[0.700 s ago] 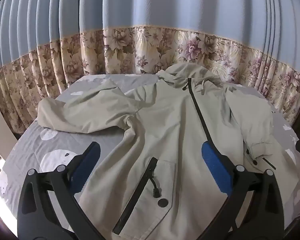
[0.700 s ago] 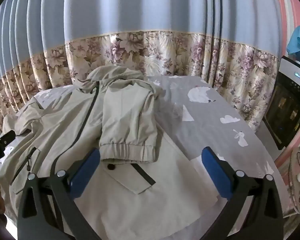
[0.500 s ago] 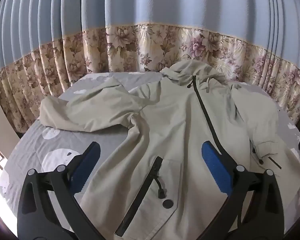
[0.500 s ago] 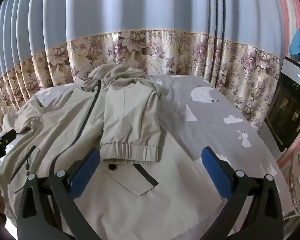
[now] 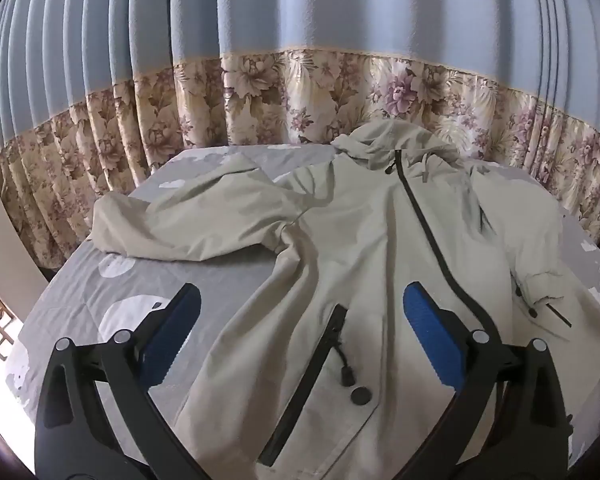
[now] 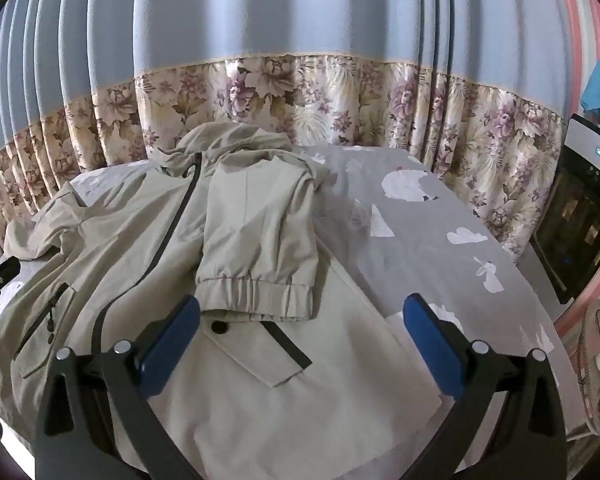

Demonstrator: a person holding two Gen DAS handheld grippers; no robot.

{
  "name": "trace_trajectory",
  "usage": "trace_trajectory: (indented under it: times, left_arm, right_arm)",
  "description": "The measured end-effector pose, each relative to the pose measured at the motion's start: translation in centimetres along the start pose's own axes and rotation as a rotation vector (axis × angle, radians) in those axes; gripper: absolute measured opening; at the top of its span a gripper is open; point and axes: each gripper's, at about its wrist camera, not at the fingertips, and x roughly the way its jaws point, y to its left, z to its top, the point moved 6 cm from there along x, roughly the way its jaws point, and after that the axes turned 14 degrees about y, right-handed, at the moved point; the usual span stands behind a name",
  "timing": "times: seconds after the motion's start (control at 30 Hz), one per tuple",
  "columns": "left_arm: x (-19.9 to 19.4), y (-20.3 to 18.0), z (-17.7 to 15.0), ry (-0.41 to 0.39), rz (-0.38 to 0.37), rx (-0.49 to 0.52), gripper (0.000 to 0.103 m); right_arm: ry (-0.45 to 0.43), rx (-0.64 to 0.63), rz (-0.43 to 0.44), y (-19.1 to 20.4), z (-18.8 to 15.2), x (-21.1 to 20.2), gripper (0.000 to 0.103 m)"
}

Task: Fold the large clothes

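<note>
A pale khaki hooded jacket (image 5: 360, 240) is lying front-up on a bed covered by a grey sheet (image 5: 172, 280) with white animal shapes. In the left wrist view the jacket is filling the centre and right of the frame, its hood (image 5: 388, 140) resting at the upper centre against the curtain (image 5: 300, 40), which is showing a blue top and a floral lower band. A dark front zipper (image 5: 424, 220) is running from the hood down toward the lower right. One sleeve (image 5: 188, 228) is extending out to the left of the frame over the sheet. A zipped pocket (image 5: 312, 376) with a cord pull and a dark snap is sitting at the lower centre.

The left gripper (image 5: 300, 332) is hovering above the lower part of the jacket, its jaws standing fully released with nothing between the blue pads (image 5: 428, 332).

In the right wrist view the other sleeve (image 6: 260, 240) is lying folded across the jacket body, its elastic cuff (image 6: 256, 296) sitting at the centre of the frame just above a pocket flap (image 6: 260, 352). The right gripper (image 6: 300, 332) is hovering over that area, likewise released and empty. Bare sheet is occupying the right half of this frame, and a dark appliance (image 6: 576, 216) is standing at the right edge.
</note>
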Motion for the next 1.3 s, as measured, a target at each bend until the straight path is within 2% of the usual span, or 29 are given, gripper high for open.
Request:
trace_trajectory:
  times: [0.87, 1.3]
  left_arm:
    - [0.5, 1.5, -0.9, 0.013, 0.014, -0.012, 0.1]
    - [1.2, 2.4, -1.6, 0.027, 0.05, -0.015, 0.1]
  right_arm:
    - [0.026, 0.024, -0.029, -2.3, -0.5, 0.7, 0.101]
    - [0.038, 0.023, -0.033, -2.8, -0.6, 1.7, 0.101]
